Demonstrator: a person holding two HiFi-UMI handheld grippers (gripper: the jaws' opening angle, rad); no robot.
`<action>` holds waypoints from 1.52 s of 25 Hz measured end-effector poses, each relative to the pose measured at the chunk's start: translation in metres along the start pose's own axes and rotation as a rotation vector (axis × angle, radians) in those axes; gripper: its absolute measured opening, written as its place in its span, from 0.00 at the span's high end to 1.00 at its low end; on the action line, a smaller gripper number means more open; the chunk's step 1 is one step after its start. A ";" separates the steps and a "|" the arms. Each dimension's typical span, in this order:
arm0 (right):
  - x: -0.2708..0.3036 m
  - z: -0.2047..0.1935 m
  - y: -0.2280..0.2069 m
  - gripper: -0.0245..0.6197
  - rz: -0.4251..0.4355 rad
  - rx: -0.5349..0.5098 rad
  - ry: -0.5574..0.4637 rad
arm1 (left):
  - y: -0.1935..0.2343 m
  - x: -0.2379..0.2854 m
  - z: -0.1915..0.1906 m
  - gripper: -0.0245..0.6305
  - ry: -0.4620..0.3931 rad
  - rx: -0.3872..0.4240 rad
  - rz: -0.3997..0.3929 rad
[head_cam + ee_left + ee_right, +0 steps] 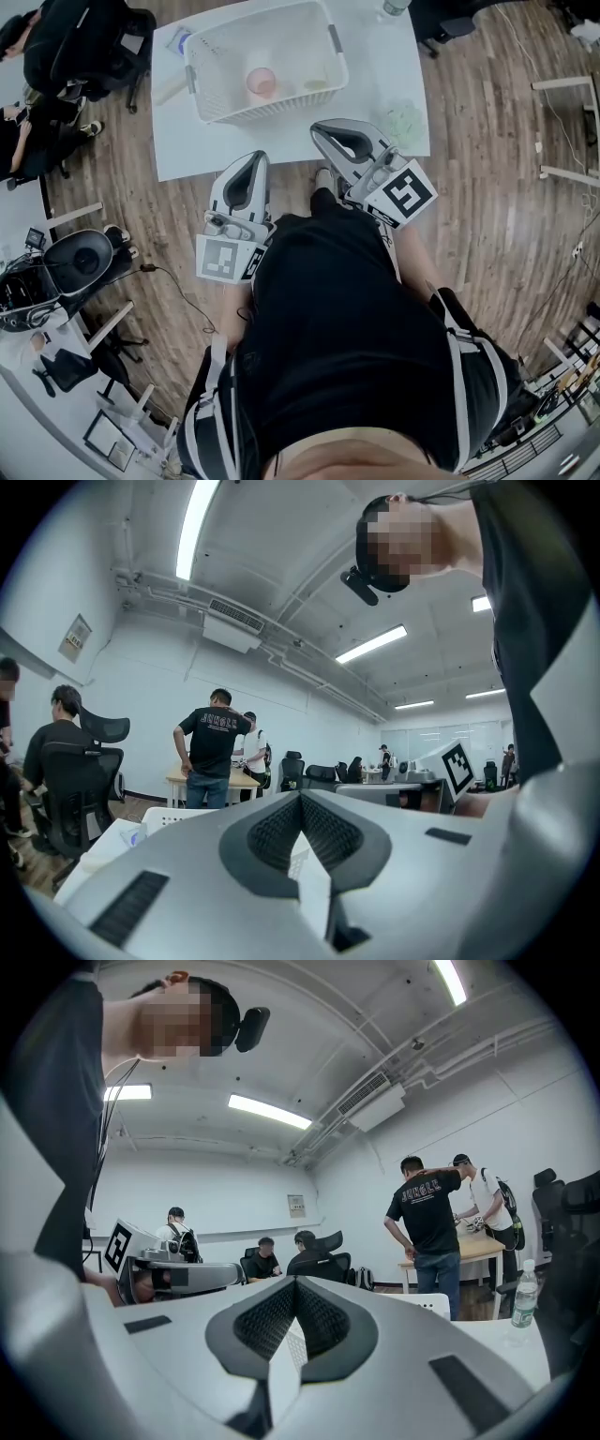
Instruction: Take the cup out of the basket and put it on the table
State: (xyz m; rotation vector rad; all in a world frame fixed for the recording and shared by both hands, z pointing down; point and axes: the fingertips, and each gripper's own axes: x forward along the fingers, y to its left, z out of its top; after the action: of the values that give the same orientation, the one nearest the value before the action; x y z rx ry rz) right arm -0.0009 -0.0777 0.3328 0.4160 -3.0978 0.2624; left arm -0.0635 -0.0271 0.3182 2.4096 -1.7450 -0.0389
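A pink cup (262,82) stands upright inside the white basket (208,89) on the white table (394,66). Both grippers hover over the floor just short of the table's near edge, pointing level towards the basket. My left gripper (254,155) is shut with nothing between its jaws. My right gripper (321,126) is shut and empty too, and it is closer to the basket. In the left gripper view the left gripper (300,795) has its tips meeting, with the basket (173,816) low behind them. In the right gripper view the right gripper (295,1282) is likewise closed.
A pale yellow item (316,84) lies in the basket beside the cup. A greenish object (405,120) sits at the table's near right corner and a bottle (524,1299) stands at its far right. Office chairs (89,42) and seated people are left of the table; more people stand beyond.
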 end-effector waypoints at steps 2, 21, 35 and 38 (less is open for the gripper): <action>0.003 0.001 -0.009 0.93 0.008 -0.001 0.004 | 0.005 0.008 0.002 0.93 -0.007 0.000 0.011; 0.016 0.003 -0.022 0.93 0.019 -0.010 0.033 | 0.014 0.020 0.004 0.93 0.033 0.007 0.015; 0.058 0.006 -0.013 0.93 -0.043 -0.077 0.087 | 0.051 0.016 0.013 0.93 0.058 0.033 -0.080; 0.067 0.006 -0.015 0.93 -0.043 -0.094 0.105 | 0.061 0.013 0.016 0.93 0.054 0.035 -0.083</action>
State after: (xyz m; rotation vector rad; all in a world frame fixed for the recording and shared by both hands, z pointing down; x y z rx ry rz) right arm -0.0619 -0.1106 0.3315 0.4503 -2.9800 0.1333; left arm -0.1182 -0.0598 0.3125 2.4831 -1.6356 0.0463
